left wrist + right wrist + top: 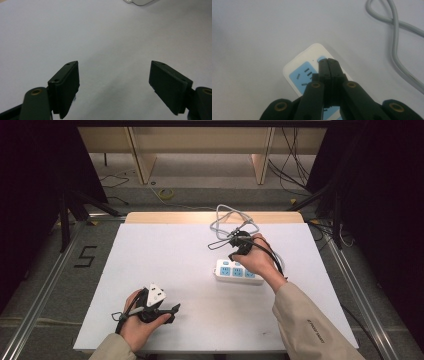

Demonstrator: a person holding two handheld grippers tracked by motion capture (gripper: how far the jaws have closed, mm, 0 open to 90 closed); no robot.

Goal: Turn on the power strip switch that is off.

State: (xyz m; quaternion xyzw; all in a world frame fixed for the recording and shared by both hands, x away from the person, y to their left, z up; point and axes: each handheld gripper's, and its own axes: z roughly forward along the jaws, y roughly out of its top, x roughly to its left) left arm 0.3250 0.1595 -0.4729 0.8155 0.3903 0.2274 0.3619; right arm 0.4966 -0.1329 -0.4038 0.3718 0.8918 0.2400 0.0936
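Beige sleeves (pixel 305 325) — black claws (pixel 329 62) with brass rivets, grey three-cornered plate (pixel 156 292).

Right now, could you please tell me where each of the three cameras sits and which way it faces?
High view: above the person's side, looking forward and down on the white table; forearms and both hands enter from below.
Left gripper view: rides the left tongs, facing bare tabletop; jaws apart.
Right gripper view: rides the right tongs, jaws together over the power strip.
Shared: strip and grey cable.

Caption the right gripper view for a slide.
Shut right gripper poised over the white power strip, grey cable looping nearby.
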